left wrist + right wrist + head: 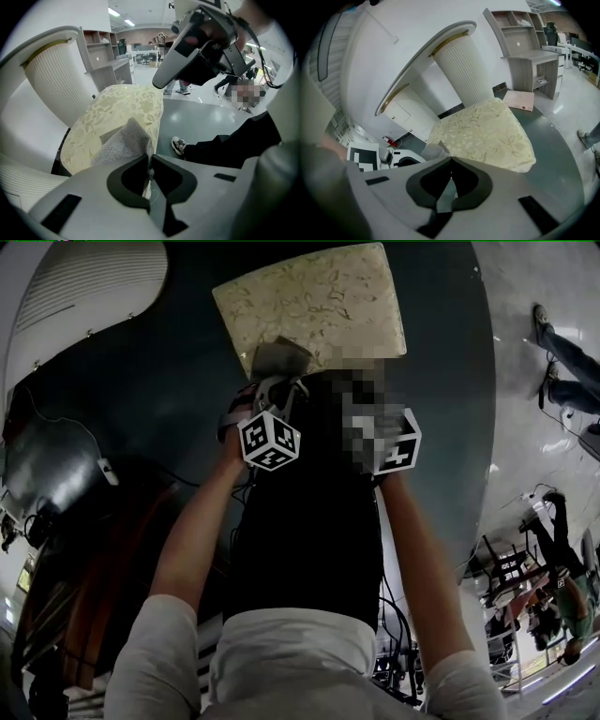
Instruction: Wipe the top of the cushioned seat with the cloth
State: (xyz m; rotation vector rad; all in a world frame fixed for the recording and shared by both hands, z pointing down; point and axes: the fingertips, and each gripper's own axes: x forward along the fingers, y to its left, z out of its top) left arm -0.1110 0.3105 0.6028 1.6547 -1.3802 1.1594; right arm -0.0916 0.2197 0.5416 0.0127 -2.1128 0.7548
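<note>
The cushioned seat (309,306) has a cream floral top and stands on the dark floor ahead of me. A grey cloth (278,360) lies on its near edge. In the left gripper view my left gripper (149,161) is shut on the near corner of the cloth (124,143), which drapes forward over the seat (122,110). My right gripper (451,161) is shut with nothing between its jaws, held off the seat (487,133) on the near right side. From there I see the left gripper's marker cube (363,157) and the cloth (433,151).
A white ribbed column (461,65) and a curved white wall stand just behind the seat. Grey desks with shelves (529,56) are further back. A person's shoe (178,145) and dark trouser leg rest on the floor right of the seat. Other people (562,371) stand far right.
</note>
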